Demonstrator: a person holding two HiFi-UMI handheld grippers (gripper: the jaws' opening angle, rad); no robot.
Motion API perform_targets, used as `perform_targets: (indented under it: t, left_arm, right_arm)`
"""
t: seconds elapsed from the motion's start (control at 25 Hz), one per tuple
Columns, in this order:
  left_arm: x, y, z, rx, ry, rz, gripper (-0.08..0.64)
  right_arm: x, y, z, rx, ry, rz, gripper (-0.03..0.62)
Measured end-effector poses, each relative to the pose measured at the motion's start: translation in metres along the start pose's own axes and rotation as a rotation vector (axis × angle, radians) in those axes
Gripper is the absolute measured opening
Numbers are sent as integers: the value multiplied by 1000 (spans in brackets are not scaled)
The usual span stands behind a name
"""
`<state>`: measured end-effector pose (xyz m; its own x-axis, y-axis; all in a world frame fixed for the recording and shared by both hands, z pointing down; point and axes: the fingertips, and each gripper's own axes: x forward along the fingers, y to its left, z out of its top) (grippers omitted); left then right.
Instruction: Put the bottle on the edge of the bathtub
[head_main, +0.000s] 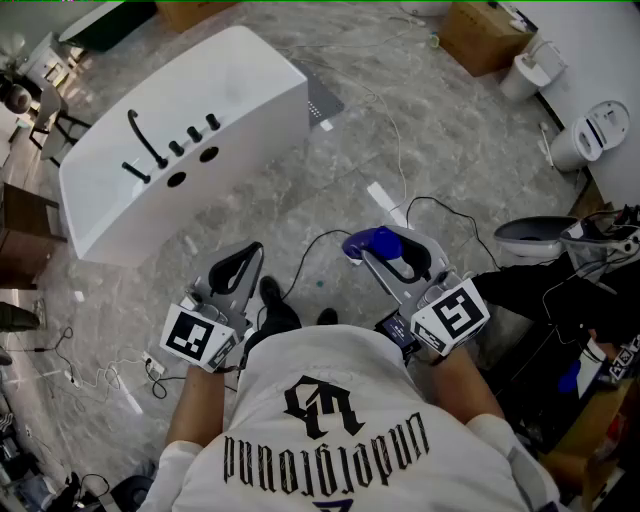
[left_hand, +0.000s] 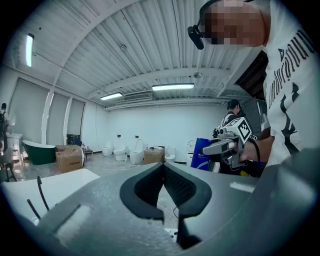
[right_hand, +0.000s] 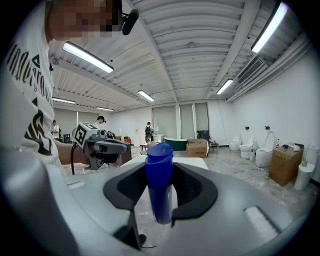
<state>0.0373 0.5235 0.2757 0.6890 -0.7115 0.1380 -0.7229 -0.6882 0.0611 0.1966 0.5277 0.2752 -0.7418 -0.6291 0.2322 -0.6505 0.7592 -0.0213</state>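
A plain blue bottle (right_hand: 159, 150) with a rounded flip cap sits gripped between the right gripper's (right_hand: 160, 175) 2 jaws, well apart from the white bathtub (head_main: 230, 90); the left gripper's (left_hand: 163, 172) jaws are closed, empty.

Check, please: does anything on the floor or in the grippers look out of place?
Mostly the floor: loose cables trail across the tiles beside the white bathtub, and white scraps lie near them, a possible trip hazard. The blue bottle stands upright in the right gripper; nothing looks spilled or damaged.
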Motion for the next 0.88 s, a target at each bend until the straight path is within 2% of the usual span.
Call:
perform_targets:
  t: [0.52, 0.72, 0.88]
  left_arm:
    - [-6, 23, -7, -25, 6, -6, 8]
    - [-8, 50, -8, -29, -2, -10, 8]
    - [-15, 92, -6, -28, -23, -5, 8]
  right_arm:
    - [21, 4, 2, 24, 8, -8, 153]
    - [49, 4, 7, 17, 15, -8, 153]
    - [89, 6, 18, 11, 15, -12, 153]
